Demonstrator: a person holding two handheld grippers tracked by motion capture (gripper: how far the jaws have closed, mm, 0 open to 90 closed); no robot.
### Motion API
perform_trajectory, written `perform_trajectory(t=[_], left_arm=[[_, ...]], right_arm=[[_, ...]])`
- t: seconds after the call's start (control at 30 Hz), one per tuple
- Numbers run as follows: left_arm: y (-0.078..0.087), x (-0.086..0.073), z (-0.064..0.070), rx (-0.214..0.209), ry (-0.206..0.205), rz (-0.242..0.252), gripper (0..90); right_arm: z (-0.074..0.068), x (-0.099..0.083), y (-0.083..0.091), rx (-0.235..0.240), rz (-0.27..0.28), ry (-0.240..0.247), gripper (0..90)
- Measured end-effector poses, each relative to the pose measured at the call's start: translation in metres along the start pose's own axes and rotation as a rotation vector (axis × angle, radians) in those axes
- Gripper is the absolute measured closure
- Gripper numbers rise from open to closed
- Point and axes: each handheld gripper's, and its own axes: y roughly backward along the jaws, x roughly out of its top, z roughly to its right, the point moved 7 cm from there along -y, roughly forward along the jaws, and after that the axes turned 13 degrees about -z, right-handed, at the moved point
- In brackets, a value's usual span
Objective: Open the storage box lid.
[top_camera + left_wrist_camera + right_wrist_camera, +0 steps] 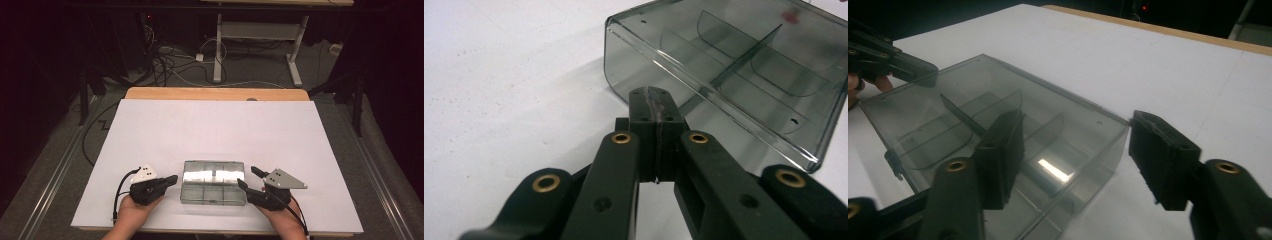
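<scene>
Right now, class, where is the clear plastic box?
In the high view, the clear plastic box sits near the table's front edge, between the left hand-held gripper and the right hand-held gripper.

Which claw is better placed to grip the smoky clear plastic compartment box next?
Probably the right claw: its jaws stand open, straddling a corner of the smoky clear plastic compartment box. The left claw is shut, its tip pointing at the box's side.

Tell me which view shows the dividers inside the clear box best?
The right gripper view: the clear box fills it, with its dividers plain. The left gripper view shows one end; the high view shows it small, under glare.
</scene>
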Motion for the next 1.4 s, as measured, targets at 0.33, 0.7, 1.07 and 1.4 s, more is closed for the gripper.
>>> perform_trajectory(t=[0.33,0.7,1.07,1.4], left_arm=[[0.001,-0.003,0.004,-0.013,-0.039,-0.003,87.3],[0.001,-0.004,0.005,-0.018,-0.048,-0.001,87.4],[0.001,-0.005,0.006,-0.027,-0.055,-0.008,87.5],[0.001,-0.006,0.007,-0.021,-0.067,0.001,87.6]], right_arm=[[-0.005,0.007,-0.004,0.029,0.01,0.025,72.5],[-0.016,0.011,0.001,0.078,0.04,0.052,90.0],[-0.042,0.015,-0.002,0.161,0.023,0.079,90.0],[-0.066,0.013,-0.006,0.208,0.009,0.129,90.0]])
